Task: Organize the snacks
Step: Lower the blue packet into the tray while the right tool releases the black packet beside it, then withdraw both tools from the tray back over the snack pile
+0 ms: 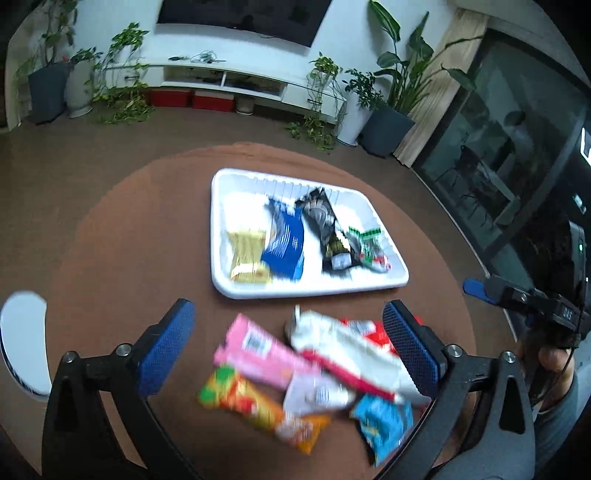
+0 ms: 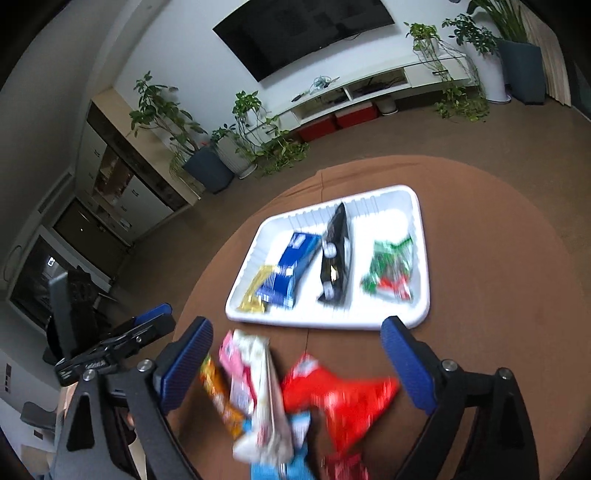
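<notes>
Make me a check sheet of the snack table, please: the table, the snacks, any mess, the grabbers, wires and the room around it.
Surface: round brown table, white tray on it.
Job's things: in the tray, gold packet, blue packet, black packet, green packet. In front of the tray, a loose heap: pink packet, white packet, orange packet, light-blue packet, red packet.
Clutter: nothing seen beyond the heap.
Grippers: left gripper and right gripper both open, holding nothing, above the heap.
Cables: nothing seen on the table.
Surroundings: wall screen, low white cabinet, potted plants.
</notes>
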Demonstrator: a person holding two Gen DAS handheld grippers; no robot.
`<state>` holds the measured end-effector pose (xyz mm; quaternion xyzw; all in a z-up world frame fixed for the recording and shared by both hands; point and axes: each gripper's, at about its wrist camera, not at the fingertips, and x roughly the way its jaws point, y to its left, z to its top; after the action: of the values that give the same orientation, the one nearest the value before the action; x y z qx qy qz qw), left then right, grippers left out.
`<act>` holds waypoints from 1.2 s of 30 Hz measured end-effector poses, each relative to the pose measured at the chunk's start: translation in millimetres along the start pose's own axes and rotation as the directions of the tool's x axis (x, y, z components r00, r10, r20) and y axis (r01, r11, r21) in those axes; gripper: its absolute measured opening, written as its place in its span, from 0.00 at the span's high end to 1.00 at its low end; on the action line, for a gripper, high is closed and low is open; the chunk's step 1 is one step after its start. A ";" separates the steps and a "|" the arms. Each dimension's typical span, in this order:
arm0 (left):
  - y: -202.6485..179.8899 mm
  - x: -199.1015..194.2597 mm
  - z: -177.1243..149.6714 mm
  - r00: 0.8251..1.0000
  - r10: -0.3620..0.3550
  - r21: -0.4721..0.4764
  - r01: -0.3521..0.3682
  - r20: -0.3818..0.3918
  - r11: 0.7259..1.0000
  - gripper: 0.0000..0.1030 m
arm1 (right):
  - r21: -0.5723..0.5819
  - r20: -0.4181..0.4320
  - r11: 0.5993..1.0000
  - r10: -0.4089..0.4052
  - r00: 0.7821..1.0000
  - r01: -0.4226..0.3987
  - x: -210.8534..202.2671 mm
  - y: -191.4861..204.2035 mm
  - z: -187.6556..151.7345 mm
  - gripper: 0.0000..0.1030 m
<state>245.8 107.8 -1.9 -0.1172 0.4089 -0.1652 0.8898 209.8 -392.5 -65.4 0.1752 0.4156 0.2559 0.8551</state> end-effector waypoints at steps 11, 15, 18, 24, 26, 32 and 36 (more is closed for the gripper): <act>-11.6 -17.6 -120.2 0.998 -0.025 -0.031 0.024 -0.059 0.999 0.00 | 0.008 -0.014 0.996 -0.084 0.996 0.084 -39.5 -13.7 -107.3 0.07; -23.5 -22.2 -151.7 0.994 -0.057 -0.044 0.053 -0.092 0.998 0.00 | -0.004 -0.033 0.992 -0.129 0.991 0.128 -42.9 -18.4 -135.4 0.07; -38.3 -17.3 -163.3 0.989 -0.035 -0.012 0.033 -0.142 0.999 0.00 | -0.028 -0.047 0.986 -0.165 0.985 0.164 -43.6 -18.8 -151.4 0.07; -32.3 -13.3 -163.9 0.988 0.023 -0.062 -0.032 -0.151 0.998 0.00 | -0.115 -0.044 0.974 -0.200 0.979 0.194 -40.9 -3.4 -173.0 0.07; -26.5 -13.7 -160.9 0.988 0.036 -0.079 -0.048 -0.148 0.996 0.01 | -0.140 -0.046 0.969 -0.210 0.977 0.202 -36.7 0.6 -176.2 0.07; -7.5 -8.5 -147.3 0.987 0.068 -0.138 -0.088 -0.143 0.987 0.01 | -0.177 -0.052 0.962 -0.218 0.975 0.206 -27.3 6.1 -178.0 0.07; 1.1 -0.6 -130.3 0.987 0.090 -0.180 -0.113 -0.131 0.977 0.01 | -0.182 -0.048 0.960 -0.225 0.973 0.213 -25.6 6.9 -178.6 0.07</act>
<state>145.8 99.5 -85.0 -0.1691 0.4817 -0.0872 0.8554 51.5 -386.4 -151.9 0.0434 0.4371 0.2011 0.8755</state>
